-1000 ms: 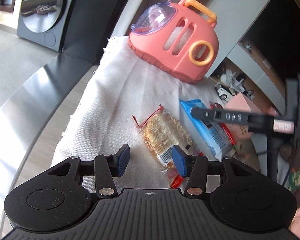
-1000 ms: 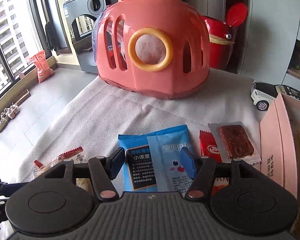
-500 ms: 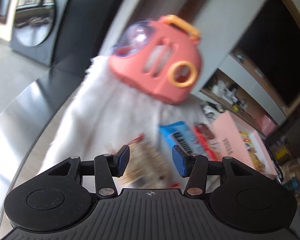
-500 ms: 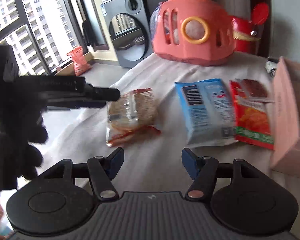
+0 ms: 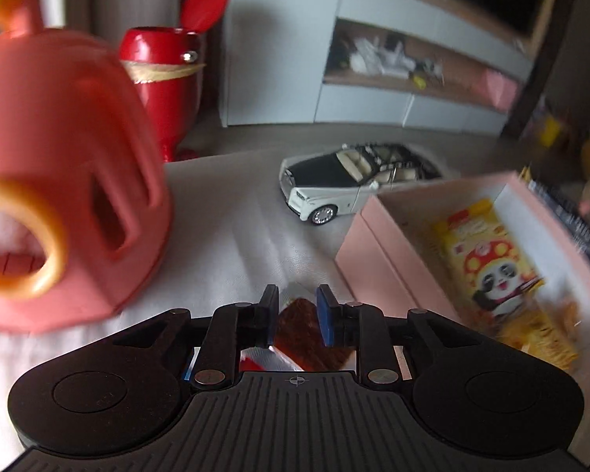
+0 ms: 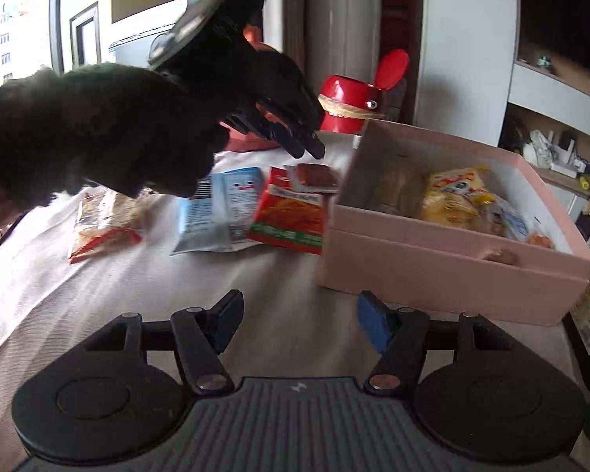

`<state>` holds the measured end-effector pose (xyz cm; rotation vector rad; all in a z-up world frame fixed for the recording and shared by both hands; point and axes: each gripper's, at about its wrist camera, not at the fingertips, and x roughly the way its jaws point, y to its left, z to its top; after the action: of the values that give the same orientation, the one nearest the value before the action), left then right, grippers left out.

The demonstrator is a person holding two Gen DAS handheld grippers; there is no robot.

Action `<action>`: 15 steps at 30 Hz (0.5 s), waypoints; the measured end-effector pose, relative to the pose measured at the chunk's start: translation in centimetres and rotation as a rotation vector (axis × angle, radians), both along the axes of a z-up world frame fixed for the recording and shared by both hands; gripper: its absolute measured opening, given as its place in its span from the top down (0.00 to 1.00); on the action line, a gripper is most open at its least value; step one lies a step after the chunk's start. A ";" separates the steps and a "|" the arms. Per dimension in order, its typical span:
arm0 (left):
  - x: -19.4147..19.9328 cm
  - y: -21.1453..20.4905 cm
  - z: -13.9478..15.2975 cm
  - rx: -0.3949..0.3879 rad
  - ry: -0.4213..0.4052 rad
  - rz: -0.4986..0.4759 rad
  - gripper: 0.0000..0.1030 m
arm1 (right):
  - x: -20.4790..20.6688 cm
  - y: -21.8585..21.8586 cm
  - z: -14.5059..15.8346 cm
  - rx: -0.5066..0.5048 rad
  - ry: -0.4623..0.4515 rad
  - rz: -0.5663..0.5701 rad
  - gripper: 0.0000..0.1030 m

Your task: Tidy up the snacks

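The small clear packet with a dark red-brown slab (image 5: 301, 320) lies low in the centre of the left wrist frame, between the narrowed fingers of the left claw (image 5: 297, 314); whether the pads already pinch it I cannot tell. It looks light, flat and fairly stiff inside slick film, so a grip across the slab itself seems safer than the crinkly sealed edge. In the right wrist frame it rests on the red snack bag (image 6: 291, 216), beside the blue packet (image 6: 224, 208) and a cracker pack (image 6: 106, 216) at centre left. The pink box (image 6: 444, 251) at right already holds a yellow panda bag (image 5: 491, 267) and other packets. The right claw (image 6: 299, 324) hangs released, empty, above the cloth-covered worktop (image 6: 98, 295).
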<state>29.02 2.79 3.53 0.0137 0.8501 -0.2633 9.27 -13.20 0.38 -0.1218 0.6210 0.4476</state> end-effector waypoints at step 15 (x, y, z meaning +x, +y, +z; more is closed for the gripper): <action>-11.1 0.8 -1.5 0.049 -0.023 -0.398 0.72 | 3.7 -0.6 -0.2 0.192 0.139 0.036 0.37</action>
<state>17.91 3.60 2.01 0.2334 0.8264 -0.6143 13.01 -13.83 0.14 0.0812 0.7096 0.5514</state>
